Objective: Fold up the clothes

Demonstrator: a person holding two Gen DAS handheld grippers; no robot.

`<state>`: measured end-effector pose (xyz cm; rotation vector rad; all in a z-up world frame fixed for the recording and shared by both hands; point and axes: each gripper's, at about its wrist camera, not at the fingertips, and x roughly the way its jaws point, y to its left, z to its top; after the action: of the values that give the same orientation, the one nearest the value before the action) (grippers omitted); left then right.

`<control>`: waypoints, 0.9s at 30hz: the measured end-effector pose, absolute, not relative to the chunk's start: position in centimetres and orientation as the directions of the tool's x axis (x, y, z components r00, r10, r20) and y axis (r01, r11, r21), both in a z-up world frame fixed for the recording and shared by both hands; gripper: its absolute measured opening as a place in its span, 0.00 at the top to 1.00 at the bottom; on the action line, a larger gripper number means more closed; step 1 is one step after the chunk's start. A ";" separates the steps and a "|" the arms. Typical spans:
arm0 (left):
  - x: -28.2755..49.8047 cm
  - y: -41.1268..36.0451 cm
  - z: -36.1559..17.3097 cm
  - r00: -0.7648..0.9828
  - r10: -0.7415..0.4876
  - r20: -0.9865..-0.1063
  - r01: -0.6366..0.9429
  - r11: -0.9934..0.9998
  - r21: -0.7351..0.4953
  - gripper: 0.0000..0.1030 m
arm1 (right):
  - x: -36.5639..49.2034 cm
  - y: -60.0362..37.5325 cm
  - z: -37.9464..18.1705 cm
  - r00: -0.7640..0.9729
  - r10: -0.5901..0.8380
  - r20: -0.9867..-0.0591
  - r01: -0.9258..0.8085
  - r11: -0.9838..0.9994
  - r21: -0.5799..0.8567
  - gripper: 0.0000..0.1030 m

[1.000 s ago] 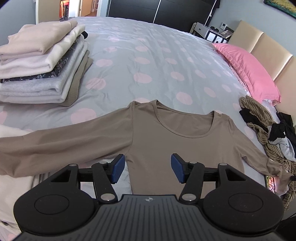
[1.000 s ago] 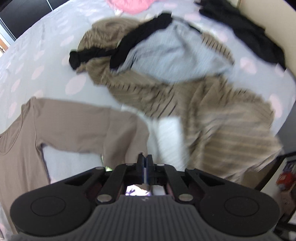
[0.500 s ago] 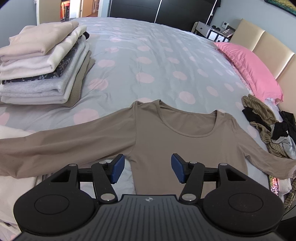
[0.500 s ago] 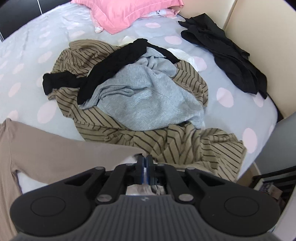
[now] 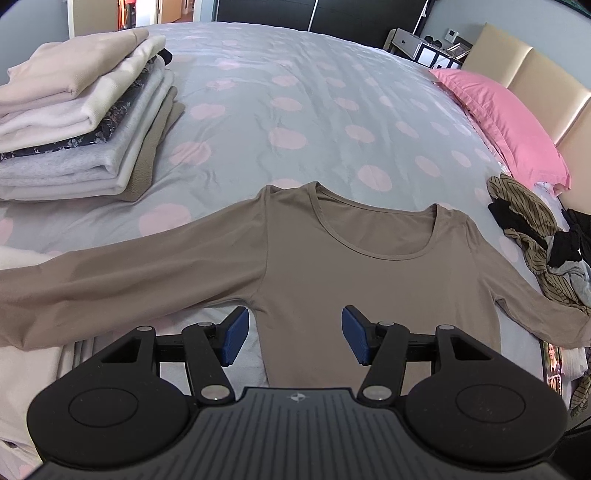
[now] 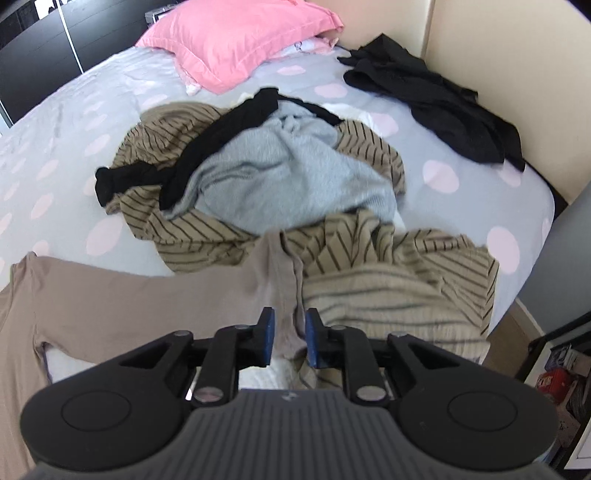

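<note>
We see a taupe long-sleeved top (image 5: 351, 266) laid flat and face up on the bed (image 5: 314, 110), its neckline pointing toward the far side and both sleeves spread outward. Our left gripper (image 5: 293, 336) hovers over the top's lower body with its jaws standing well apart, grasping nothing; the fabric lies beneath them, not between the pads. Our right gripper (image 6: 287, 338) sits at the end of the right sleeve (image 6: 155, 295), and its jaws have just been opening: they now stand slightly apart with the sleeve's cuff between them, the pads no longer pressing on it. That cuff rests against a striped tan garment (image 6: 388, 280) belonging to a loose heap of unfolded clothes, where a pale grey knit (image 6: 295, 177) and a black piece (image 6: 207, 147) lie on top. A second black garment (image 6: 436, 96) lies apart near the headboard (image 6: 498, 55), beside a pink pillow (image 6: 240, 33). No containers appear; the folded clothes stand as a neat stack (image 5: 81, 122) on the bed, well away on the top's left side.
</note>
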<state>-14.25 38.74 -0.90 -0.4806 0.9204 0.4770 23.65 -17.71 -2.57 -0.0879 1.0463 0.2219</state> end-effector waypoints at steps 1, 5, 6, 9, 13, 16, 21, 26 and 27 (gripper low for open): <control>-14.3 38.7 -0.9 0.518 0.181 -0.836 -0.577 0.795 -0.186 0.48 | 23.7 -17.8 -2.9 0.470 0.144 -0.871 -0.219 0.975 0.043 0.80; -14.6 38.6 -0.7 0.521 0.183 -0.834 -0.580 0.792 -0.189 0.48 | 24.0 -18.1 -3.8 0.448 0.166 -0.878 -0.201 0.976 0.082 0.82; -14.7 38.6 -0.7 0.522 0.184 -0.833 -0.582 0.791 -0.190 0.48 | 24.0 -18.1 -3.9 0.452 0.170 -0.876 -0.200 0.976 0.087 0.87; -14.8 38.8 -0.5 0.526 0.187 -0.829 -0.587 0.786 -0.195 0.48 | 23.8 -18.0 -3.6 0.475 0.151 -0.867 -0.193 0.979 0.064 0.98; -14.8 38.8 -0.4 0.534 0.180 -0.826 -0.581 0.788 -0.204 0.47 | 22.9 -18.3 -2.4 0.534 0.103 -0.839 -0.174 0.985 0.010 0.98; -14.7 38.7 -0.4 0.531 0.178 -0.829 -0.575 0.794 -0.198 0.47 | 22.5 -19.0 -2.2 0.534 0.072 -0.842 -0.140 0.990 -0.004 0.99; -14.9 38.9 -0.6 0.521 0.179 -0.834 -0.577 0.794 -0.190 0.47 | 22.6 -20.4 -3.4 0.479 0.065 -0.875 -0.103 0.995 0.018 0.99; -15.4 38.9 -0.9 0.509 0.181 -0.841 -0.582 0.792 -0.182 0.47 | 22.3 -20.6 -3.3 0.490 0.096 -0.867 -0.114 0.992 0.046 0.96; -15.6 38.8 -1.0 0.506 0.180 -0.844 -0.582 0.793 -0.180 0.47 | 22.0 -20.3 -2.8 0.515 0.098 -0.851 -0.135 0.990 0.032 0.93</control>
<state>-15.61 38.81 -1.04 -0.4811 0.9351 0.4818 22.00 -20.26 -2.82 -0.0398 1.0199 0.1399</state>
